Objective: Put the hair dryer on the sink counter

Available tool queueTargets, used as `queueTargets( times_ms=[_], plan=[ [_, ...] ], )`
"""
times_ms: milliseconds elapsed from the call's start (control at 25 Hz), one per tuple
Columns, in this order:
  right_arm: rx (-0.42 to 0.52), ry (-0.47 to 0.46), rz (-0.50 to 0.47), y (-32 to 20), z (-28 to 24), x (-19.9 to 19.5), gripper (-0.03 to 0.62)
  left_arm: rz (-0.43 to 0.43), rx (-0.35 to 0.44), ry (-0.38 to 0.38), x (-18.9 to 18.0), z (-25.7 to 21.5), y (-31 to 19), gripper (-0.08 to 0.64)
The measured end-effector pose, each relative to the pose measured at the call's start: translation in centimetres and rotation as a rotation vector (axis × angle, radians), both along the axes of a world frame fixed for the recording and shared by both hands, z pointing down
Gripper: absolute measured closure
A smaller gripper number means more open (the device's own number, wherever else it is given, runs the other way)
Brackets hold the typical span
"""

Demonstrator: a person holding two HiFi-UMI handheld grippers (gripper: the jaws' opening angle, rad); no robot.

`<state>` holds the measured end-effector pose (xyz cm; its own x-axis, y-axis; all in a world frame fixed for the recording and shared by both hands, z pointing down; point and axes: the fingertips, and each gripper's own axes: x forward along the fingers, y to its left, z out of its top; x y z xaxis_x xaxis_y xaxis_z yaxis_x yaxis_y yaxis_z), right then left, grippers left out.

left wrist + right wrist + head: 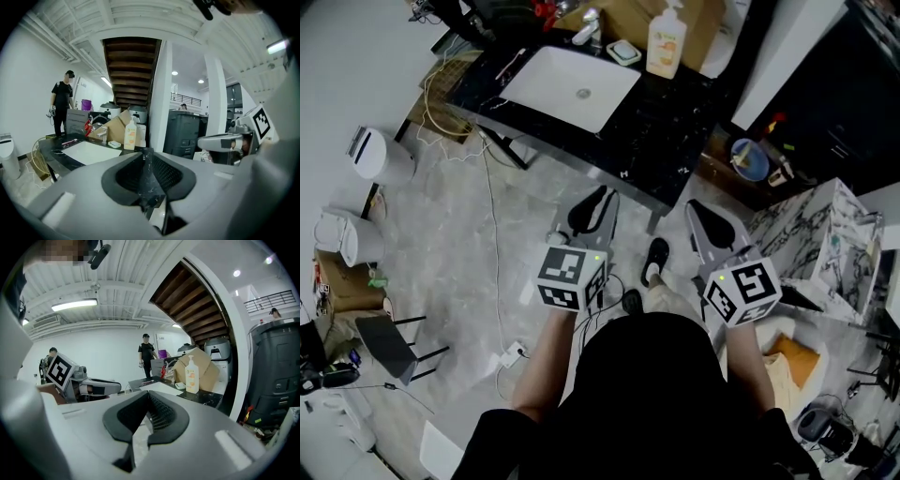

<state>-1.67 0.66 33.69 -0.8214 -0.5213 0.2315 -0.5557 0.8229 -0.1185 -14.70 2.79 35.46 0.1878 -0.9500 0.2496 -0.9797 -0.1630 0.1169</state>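
my head camera looks steeply down on the sink counter [670, 141], well off. cameras on my left claw [592, 208] and right claw [712, 225] face it level; all share the soap bottle [667, 42], i think.

In the left part of the worktop [675, 131], a sink [572, 89], with a tap [589, 26] at its back edge. Right of the tap, a soap dish [624, 52], then a pump bottle [667, 42] further right. Behind the bottle, a box [623, 17]; on the floor [459, 272] before the worktop, a cable [494, 234].
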Motion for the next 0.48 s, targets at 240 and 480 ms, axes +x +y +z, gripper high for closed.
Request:
queueTargets(
  times_ms=[240, 480],
  plan=[
    [0.032, -0.013, -0.006, 2.1, -1.4, 0.0, 0.583, 0.011, 0.033, 0.002, 0.8, -1.3, 2.6, 0.522],
    [0.062, -0.026, 0.005, 3.1, -2.5, 0.2, 0.583, 0.032, 0.060, -0.007, 1.2, -2.5, 4.3, 0.537]
  ],
)
